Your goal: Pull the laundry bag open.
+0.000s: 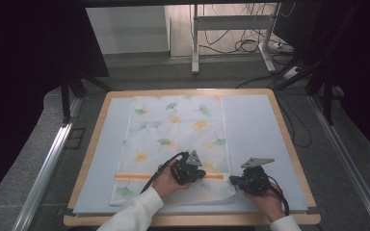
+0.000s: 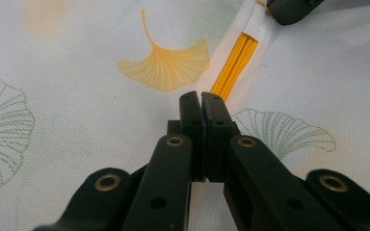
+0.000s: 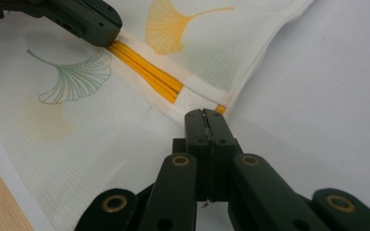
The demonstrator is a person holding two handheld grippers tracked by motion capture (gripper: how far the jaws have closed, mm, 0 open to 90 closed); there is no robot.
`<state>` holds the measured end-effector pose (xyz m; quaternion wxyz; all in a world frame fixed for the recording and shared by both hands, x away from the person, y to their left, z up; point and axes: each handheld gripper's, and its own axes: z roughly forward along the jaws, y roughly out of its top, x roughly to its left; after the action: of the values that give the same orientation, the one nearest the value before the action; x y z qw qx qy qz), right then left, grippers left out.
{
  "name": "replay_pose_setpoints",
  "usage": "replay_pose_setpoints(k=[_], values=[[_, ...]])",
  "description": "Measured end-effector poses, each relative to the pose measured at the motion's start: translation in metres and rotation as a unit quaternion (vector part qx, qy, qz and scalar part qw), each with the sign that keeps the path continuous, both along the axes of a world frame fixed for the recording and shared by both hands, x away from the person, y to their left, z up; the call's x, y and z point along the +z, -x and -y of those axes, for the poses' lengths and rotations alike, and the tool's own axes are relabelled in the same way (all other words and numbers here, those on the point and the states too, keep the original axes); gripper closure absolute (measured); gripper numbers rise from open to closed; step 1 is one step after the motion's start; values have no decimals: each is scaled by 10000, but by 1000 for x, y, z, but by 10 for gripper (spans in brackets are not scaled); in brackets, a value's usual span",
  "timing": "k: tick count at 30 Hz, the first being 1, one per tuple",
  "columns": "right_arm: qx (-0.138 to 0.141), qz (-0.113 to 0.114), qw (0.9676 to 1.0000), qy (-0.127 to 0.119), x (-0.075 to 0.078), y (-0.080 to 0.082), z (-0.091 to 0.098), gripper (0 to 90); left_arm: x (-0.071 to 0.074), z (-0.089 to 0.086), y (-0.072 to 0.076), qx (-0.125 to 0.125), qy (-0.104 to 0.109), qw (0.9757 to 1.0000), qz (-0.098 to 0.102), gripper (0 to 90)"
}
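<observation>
A white cloth (image 1: 173, 130) printed with green and orange ginkgo leaves lies flat on a pale blue mat (image 1: 255, 125). An orange stripe (image 1: 135, 176) crosses the cloth near its front end. My left gripper (image 1: 203, 174) (image 2: 201, 96) is shut on the cloth at the stripe (image 2: 233, 67), right of the middle. My right gripper (image 1: 232, 180) (image 3: 204, 113) is shut on the cloth's right edge where the stripe (image 3: 149, 72) ends. Between the two grippers the cloth rises in a small ridge. The right gripper view has the left gripper (image 3: 108, 29) at its top left.
The mat sits on a wooden tabletop (image 1: 188, 91) whose rim shows all around. Bare mat lies to the left and right of the cloth. Behind the table stand a white desk frame (image 1: 195, 43) and floor cables (image 1: 245, 45). Metal rails (image 1: 48, 163) run along both sides.
</observation>
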<state>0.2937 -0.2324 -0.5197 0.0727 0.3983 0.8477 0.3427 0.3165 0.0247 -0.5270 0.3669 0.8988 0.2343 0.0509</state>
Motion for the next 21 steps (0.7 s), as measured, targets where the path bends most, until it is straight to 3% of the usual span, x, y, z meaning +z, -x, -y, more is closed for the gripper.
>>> replay_pose_setpoints(k=[15,21], values=[[7,-19,10000,-6,0,-1,0,894,1,1,2,-126,-124,9997,157,853],[20,-6,10000,-7,0,-1,0,894,3,-4,2,-132,-20,9999,41,887]])
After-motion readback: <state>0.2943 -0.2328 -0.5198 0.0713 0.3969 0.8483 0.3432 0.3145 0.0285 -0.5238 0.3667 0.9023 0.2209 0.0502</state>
